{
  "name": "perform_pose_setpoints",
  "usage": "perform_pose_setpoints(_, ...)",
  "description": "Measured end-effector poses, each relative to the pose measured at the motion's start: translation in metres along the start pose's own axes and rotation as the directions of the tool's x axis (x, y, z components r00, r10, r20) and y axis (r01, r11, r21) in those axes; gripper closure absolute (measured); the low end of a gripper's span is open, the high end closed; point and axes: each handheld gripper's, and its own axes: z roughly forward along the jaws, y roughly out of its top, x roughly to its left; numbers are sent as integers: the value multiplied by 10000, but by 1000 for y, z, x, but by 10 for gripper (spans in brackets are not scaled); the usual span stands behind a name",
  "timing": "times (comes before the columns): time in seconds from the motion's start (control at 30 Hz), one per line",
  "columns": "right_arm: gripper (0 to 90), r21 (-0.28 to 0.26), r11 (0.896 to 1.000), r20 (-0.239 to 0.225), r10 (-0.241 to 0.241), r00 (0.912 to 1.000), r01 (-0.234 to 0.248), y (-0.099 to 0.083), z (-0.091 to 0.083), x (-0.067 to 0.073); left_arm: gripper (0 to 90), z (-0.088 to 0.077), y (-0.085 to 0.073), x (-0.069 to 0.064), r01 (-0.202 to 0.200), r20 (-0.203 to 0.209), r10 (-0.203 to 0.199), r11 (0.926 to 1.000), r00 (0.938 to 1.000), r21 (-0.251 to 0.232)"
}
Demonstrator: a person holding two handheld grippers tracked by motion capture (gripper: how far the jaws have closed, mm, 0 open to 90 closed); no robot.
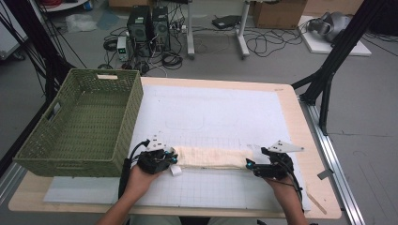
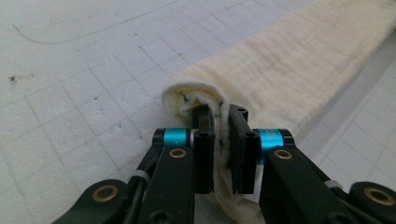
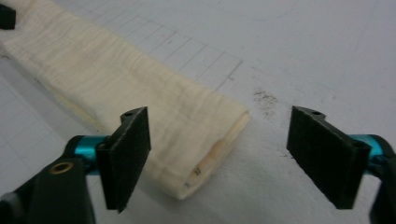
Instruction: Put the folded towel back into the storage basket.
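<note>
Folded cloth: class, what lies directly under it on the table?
The folded cloth lies on a white gridded mat, visible all around it. The mat's grid directly beneath is covered, so nothing else can be confirmed there.

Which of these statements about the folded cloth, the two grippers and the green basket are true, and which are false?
1. The left gripper is shut on one end of the folded cloth. True.
2. The right gripper also clamps the cloth. False: its jaws stand wide open around the other end, not pressing it.
3. The cloth lies inside the green basket. False: it lies on the white gridded mat, beside the basket.
4. The basket holds nothing visible. True.
5. The cloth is cream-coloured and folded into a long strip. True.
</note>
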Motion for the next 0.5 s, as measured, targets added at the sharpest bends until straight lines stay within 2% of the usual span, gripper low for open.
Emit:
perform_pose_setpoints(0.13, 386, 413, 9991, -340, -59, 9994, 73, 1, 5, 4, 812, -1, 0, 1, 204, 66, -204, 9998, 9998, 17)
perform_pose_setpoints(0.23, 452, 721, 9972, -438, -163, 9989, 195, 0, 8, 6, 811, -1, 0, 1, 300, 76, -300, 9995, 9995, 42)
perform_pose_setpoints(0.37, 500, 1346, 9903, -331, -302, 9990, 344, -2, 13, 10, 812, -1, 0, 0, 292, 36, -293, 9996, 9996, 53)
perform_pose_setpoints(0.5, 520, 1579, 9871, -194, 303, 9994, -269, -2, 13, 9, 813, -2, 0, 1, 228, 22, -228, 9997, 9997, 127)
